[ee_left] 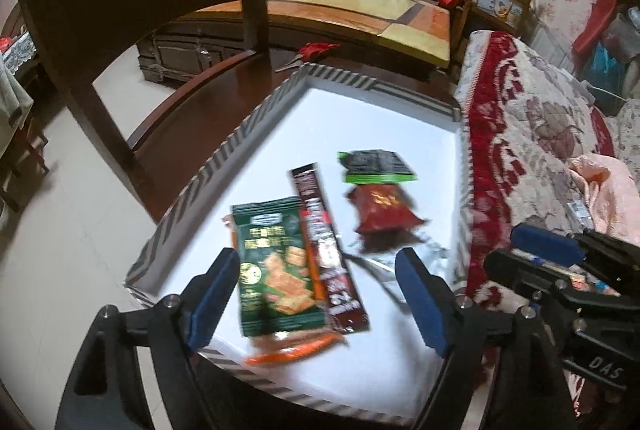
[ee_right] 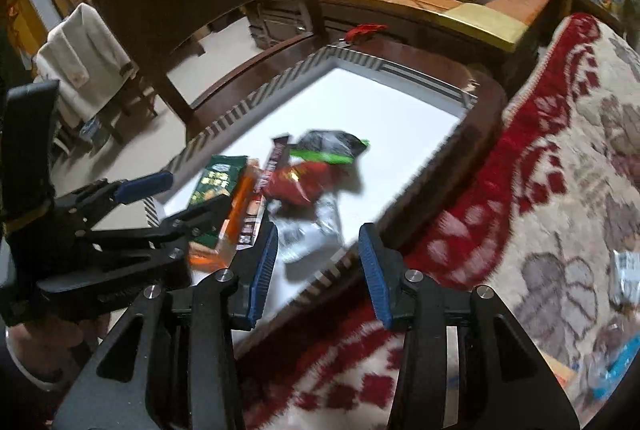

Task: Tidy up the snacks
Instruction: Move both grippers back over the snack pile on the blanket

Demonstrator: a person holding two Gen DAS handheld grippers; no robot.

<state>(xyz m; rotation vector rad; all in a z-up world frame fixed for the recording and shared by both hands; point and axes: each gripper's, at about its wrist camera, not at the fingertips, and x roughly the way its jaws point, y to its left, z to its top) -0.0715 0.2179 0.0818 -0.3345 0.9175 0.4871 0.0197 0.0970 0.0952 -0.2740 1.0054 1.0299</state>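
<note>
We see the snacks lying loose in a shallow white tray with a grey-striped rim (ee_left: 256,118), which sits on a dark wooden table (ee_left: 224,78). Toward the tray's near edge, a green cracker packet (ee_left: 276,266) lies on top of an orange wrapper (ee_left: 296,348), and touching its right side is a long dark brown stick packet (ee_left: 326,250). Nearer the tray's right edge, a red foil packet (ee_left: 382,212) overlaps a black pouch with a bright green band (ee_left: 376,166), and a crumpled silvery clear wrapper (ee_right: 308,234) lies at the near right corner. Our left gripper (ee_left: 320,304) hovers over the near edge with its blue-padded fingers spread wide, flanking the green packet and the brown stick without pinching either. Our right gripper (ee_right: 318,270) is also spread, holding nothing, above the tray's right edge, beside a red and cream floral blanket (ee_right: 520,190).
</note>
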